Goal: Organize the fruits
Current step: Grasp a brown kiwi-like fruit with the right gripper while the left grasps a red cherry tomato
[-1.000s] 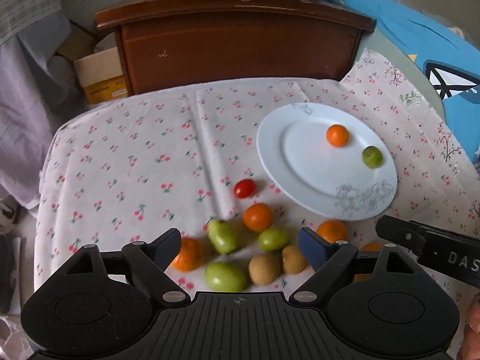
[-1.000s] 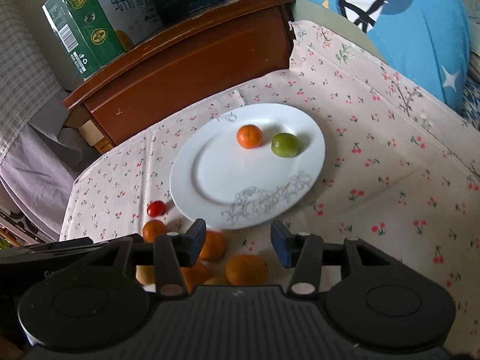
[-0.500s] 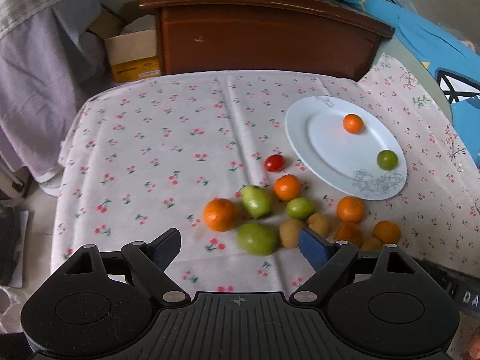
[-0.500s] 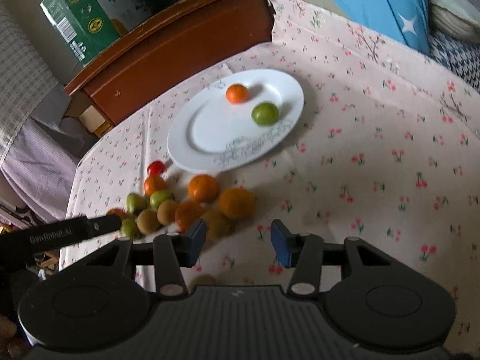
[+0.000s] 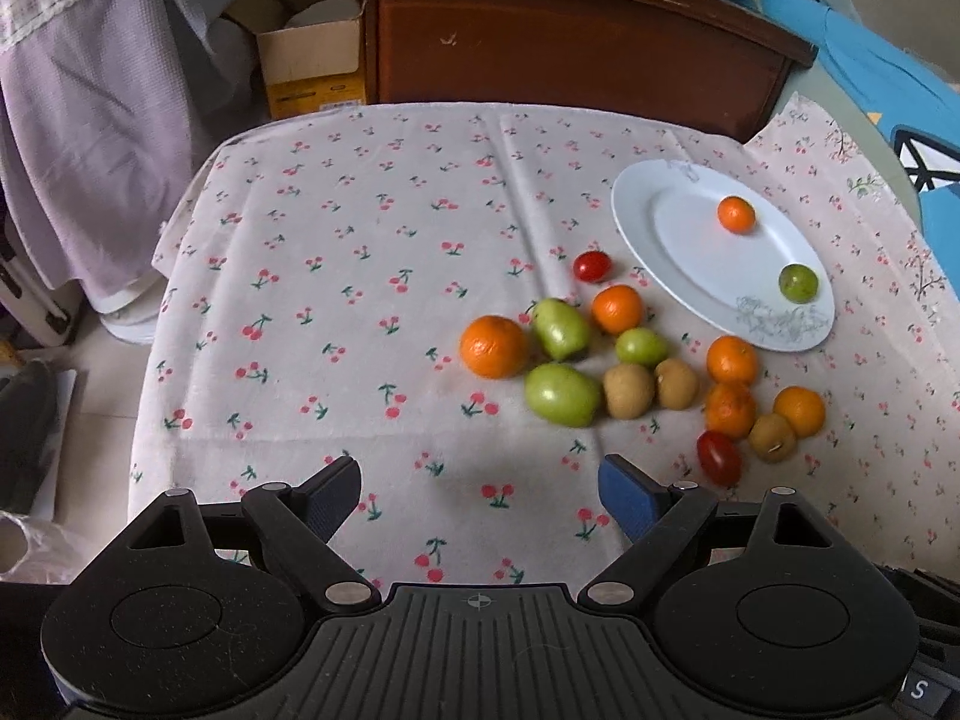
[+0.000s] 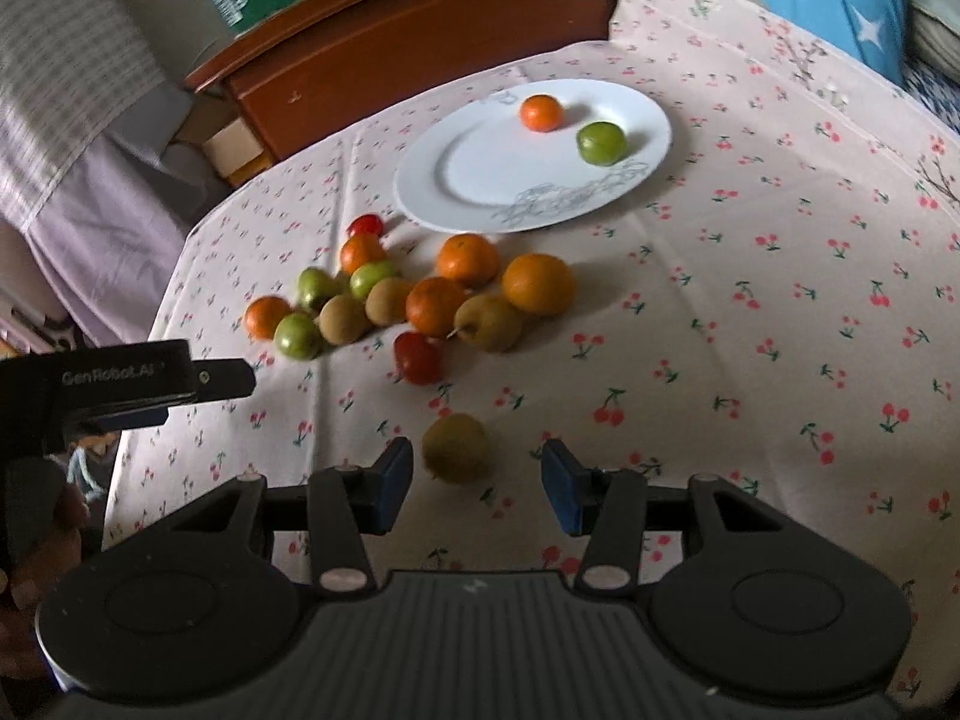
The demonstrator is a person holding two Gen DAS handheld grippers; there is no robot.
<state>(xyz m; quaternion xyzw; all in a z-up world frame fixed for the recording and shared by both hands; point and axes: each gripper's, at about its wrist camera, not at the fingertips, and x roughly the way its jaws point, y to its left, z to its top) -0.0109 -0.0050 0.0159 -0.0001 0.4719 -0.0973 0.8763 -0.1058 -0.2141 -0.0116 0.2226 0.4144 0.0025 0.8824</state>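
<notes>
both claws are empty from where i sit. left gripper (image 5: pixel 480 495) has its jaws spread wide over bare cherry-print tablecloth (image 5: pixel 360 312) at the bottom of its frame, nothing between them. right gripper (image 6: pixel 477 483) sits with a narrower gap, jaws apart and pads touching nothing — a lone brown kiwi (image 6: pixel 456 447) lies on the cloth just above that gap, nearer the left pad, not pinched.

in the right wrist view the white plate (image 6: pixel 474 180) is in the upper middle, carrying a small orange (image 6: pixel 541 113) and a green fruit (image 6: pixel 602 143) side by side but apart. below the plate, centre-left, the loose pile of fruit (image 6: pixel 420 294) is bunched together: oranges, green ones, brown kiwis, plus a red tomato (image 6: pixel 417 358) at its lower edge and a second small tomato (image 6: pixel 366 225) just off the plate's lower-left rim.

left gripper's body (the branded black bar) pokes in from the left edge of that frame. a dark wooden cabinet (image 5: pixel 570 42) stands behind the table, top of frame.
</notes>
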